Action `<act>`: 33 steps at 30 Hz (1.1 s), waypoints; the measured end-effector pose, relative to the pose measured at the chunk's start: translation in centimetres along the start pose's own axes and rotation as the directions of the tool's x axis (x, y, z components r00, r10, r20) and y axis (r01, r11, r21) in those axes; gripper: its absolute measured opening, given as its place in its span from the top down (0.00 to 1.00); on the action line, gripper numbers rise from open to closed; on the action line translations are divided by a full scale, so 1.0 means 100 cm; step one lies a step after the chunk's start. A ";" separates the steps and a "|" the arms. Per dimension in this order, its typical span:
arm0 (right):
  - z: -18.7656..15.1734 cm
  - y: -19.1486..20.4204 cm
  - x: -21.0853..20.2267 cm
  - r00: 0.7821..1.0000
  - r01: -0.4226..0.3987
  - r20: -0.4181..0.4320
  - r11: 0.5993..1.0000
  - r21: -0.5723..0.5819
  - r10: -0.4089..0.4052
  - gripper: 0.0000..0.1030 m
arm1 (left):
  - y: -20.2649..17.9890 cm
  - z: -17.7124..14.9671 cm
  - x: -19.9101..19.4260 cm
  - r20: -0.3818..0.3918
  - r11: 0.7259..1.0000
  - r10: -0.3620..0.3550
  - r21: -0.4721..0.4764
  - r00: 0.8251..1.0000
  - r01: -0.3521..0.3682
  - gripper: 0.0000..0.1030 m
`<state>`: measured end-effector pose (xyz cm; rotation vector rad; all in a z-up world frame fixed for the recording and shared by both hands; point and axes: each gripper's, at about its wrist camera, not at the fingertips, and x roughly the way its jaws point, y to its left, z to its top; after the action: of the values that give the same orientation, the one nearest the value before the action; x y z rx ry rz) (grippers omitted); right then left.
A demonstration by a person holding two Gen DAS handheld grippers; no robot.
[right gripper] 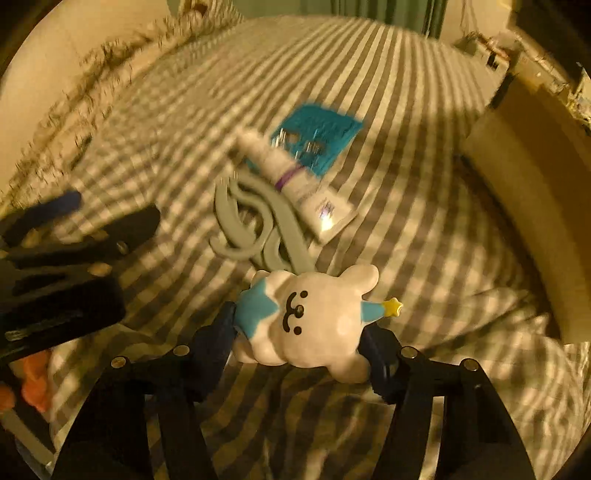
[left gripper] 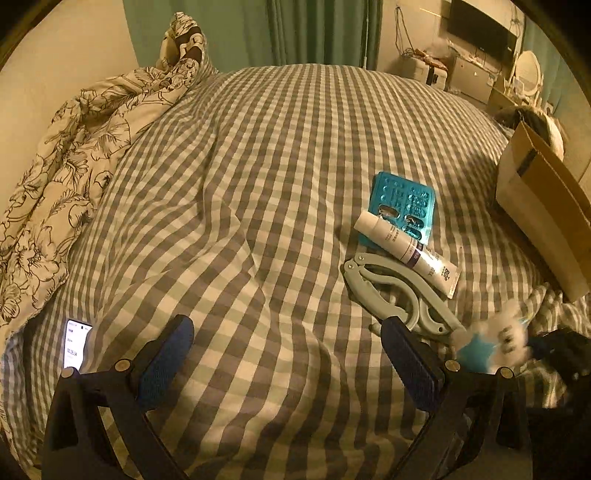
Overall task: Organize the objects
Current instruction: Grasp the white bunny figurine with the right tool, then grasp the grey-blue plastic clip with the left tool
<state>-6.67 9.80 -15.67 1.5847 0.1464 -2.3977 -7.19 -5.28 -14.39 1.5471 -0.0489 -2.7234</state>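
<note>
My right gripper [right gripper: 301,343] is shut on a white bunny toy [right gripper: 310,317] with blue parts and a yellow star, held above the checked bed; the toy shows blurred in the left wrist view [left gripper: 495,339]. On the bed lie a grey folding hanger [left gripper: 391,291] [right gripper: 255,225], a white tube [left gripper: 406,247] [right gripper: 295,184] and a teal blister pack [left gripper: 404,203] [right gripper: 317,136], the tube resting across both. My left gripper [left gripper: 288,354] is open and empty over bare bedsheet, left of the hanger; it shows at the left of the right wrist view [right gripper: 55,258].
A cardboard box [left gripper: 543,210] [right gripper: 532,206] stands on the bed's right side. A lit phone [left gripper: 75,343] lies at the near left. A floral quilt [left gripper: 74,166] is bunched along the left wall. Furniture and a TV [left gripper: 480,29] are beyond the bed.
</note>
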 end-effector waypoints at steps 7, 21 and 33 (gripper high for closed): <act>0.014 -0.037 -0.049 0.987 0.114 0.109 0.992 0.048 -0.119 0.39 | -0.020 0.006 -0.002 0.003 0.998 -0.019 0.058 1.000 0.019 0.00; 0.035 -0.076 -0.038 0.987 0.078 0.132 0.994 0.077 -0.088 0.39 | -0.081 0.027 0.079 -0.239 0.985 -0.158 0.032 0.958 0.171 0.00; 0.030 -0.071 -0.030 0.988 0.087 0.120 0.992 0.086 -0.097 0.39 | -0.069 0.029 0.075 -0.220 0.974 -0.226 -0.045 0.949 0.222 0.34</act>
<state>-10.16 16.45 -12.16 1.4870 0.1021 -2.5962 -13.45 1.49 -19.55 1.9545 0.1651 -2.6752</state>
